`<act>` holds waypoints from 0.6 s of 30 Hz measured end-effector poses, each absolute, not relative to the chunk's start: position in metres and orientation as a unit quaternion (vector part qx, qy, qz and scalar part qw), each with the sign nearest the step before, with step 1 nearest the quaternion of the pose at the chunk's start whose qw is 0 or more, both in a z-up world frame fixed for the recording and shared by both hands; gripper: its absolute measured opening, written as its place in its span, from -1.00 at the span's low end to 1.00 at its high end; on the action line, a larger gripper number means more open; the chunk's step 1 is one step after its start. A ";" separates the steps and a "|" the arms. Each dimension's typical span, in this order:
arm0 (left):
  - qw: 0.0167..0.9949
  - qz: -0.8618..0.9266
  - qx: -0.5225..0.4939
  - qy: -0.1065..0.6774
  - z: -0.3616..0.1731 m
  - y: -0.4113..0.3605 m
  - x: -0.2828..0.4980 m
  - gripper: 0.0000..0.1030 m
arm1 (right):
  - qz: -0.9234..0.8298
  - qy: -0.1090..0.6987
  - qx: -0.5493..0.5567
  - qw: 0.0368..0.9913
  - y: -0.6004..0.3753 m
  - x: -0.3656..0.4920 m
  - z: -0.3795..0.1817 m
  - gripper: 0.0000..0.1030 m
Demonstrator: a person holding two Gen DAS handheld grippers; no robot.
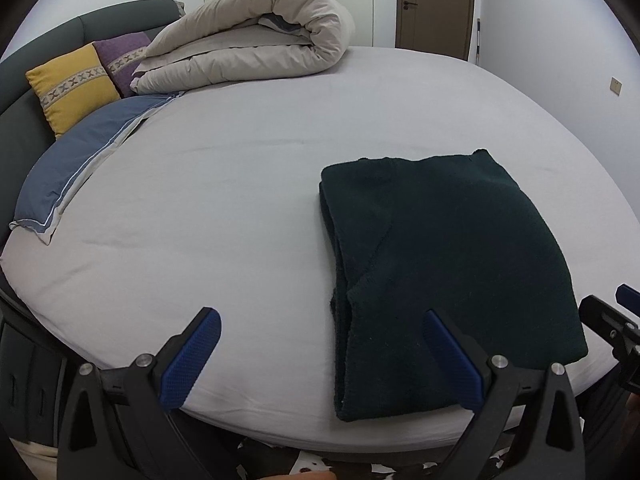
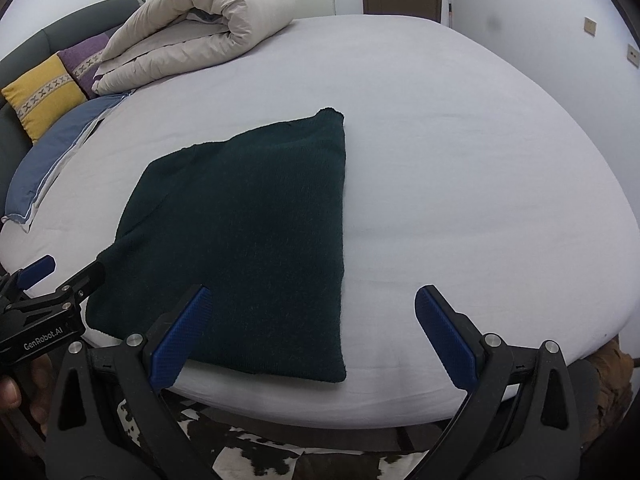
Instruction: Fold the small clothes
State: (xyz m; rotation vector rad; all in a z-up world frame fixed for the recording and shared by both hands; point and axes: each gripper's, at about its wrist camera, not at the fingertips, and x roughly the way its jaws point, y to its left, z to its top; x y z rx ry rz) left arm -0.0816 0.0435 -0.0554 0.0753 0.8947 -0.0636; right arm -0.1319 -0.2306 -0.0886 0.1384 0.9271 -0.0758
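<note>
Two grippers hover empty at the bed's [image 2: 480, 160] near edge: our left gripper [image 1: 322, 344] spread wide beside the dark green sweater [image 2: 248, 240], which lies folded flat, our right gripper [image 2: 310, 320] equally wide. We'd pinch both near corners evenly, judging one fold remains.

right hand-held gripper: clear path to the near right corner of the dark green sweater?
Probably yes. The right hand-held gripper is open and empty, the sweater lies flat just ahead, and only bare sheet surrounds that corner.
</note>
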 end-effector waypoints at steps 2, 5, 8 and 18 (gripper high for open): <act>0.900 -0.031 0.036 0.433 -0.056 0.043 -0.081 1.00 | -0.035 0.448 0.066 0.891 -0.230 -0.131 -0.089 1.00; 0.899 -0.031 0.036 0.435 -0.057 0.043 -0.081 1.00 | -0.033 0.449 0.064 0.890 -0.229 -0.129 -0.091 1.00; 0.898 -0.030 0.035 0.438 -0.058 0.043 -0.080 1.00 | -0.032 0.452 0.064 0.889 -0.228 -0.127 -0.092 1.00; 0.896 -0.030 0.031 0.442 -0.060 0.043 -0.081 1.00 | -0.031 0.453 0.061 0.889 -0.220 -0.123 -0.094 1.00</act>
